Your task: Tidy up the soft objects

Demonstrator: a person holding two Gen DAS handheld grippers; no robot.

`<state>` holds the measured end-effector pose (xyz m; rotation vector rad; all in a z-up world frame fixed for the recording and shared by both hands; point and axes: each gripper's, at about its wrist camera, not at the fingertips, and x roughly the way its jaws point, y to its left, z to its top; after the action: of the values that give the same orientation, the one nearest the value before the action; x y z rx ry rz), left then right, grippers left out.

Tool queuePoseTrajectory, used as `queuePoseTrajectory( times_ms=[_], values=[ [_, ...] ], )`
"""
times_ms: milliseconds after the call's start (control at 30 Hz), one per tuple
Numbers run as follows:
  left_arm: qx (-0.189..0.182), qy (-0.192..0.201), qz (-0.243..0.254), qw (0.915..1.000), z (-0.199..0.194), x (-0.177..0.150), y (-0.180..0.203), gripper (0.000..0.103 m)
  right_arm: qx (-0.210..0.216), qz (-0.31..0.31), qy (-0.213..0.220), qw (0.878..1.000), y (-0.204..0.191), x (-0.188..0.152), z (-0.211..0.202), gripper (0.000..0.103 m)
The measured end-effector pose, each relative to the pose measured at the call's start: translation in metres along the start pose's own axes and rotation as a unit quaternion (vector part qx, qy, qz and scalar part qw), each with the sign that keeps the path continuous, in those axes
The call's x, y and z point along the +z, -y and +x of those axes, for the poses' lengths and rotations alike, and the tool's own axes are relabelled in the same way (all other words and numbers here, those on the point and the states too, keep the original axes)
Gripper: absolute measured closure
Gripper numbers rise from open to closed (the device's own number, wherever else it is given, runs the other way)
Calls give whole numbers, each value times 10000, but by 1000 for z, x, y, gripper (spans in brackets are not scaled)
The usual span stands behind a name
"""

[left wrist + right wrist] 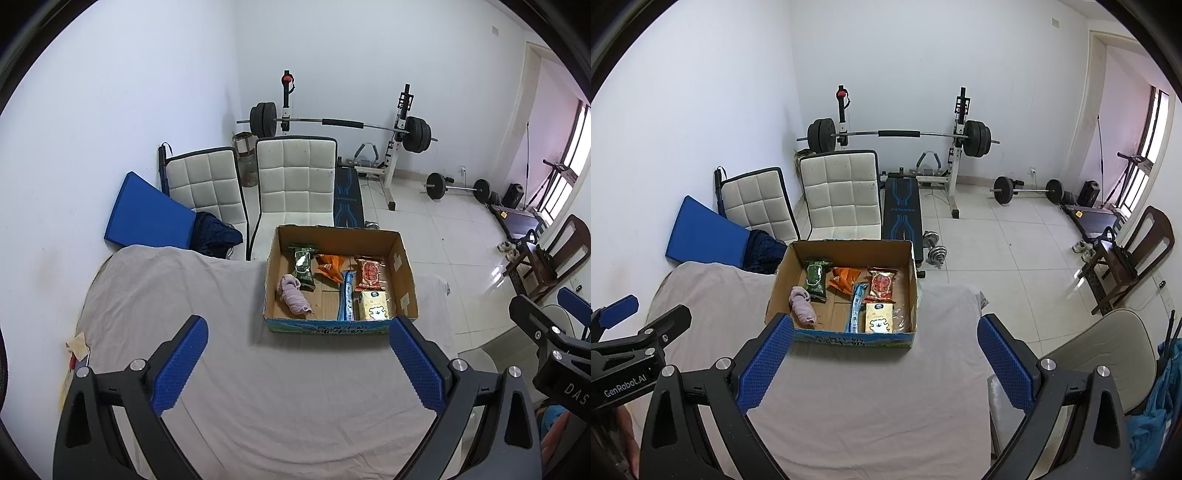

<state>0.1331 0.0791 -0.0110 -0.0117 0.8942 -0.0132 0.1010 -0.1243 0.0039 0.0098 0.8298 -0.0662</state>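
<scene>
Both grippers, left [297,360] and right [884,356], hover with jaws spread and empty, the cardboard box [328,326] of soft items lying just beyond them.

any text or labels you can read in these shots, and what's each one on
"GenRobot.AI": on the left gripper's black body, right wrist view.
"DAS": cut off at the frame edge, on the right gripper's black body, left wrist view.
Cardboard box: blue front print, too blurred to read.
Weight bench: a word, too small to read.
Snack packets: print unreadable.
</scene>
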Motion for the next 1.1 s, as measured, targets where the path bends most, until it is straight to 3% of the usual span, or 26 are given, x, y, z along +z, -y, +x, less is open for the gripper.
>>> queuePoseTrajectory(
  times_ms=[1100],
  values=[
    [-34, 13, 35, 10000, 4, -4, 1, 2, 26, 12, 32, 10000, 3, -1, 0, 2]
  ],
)
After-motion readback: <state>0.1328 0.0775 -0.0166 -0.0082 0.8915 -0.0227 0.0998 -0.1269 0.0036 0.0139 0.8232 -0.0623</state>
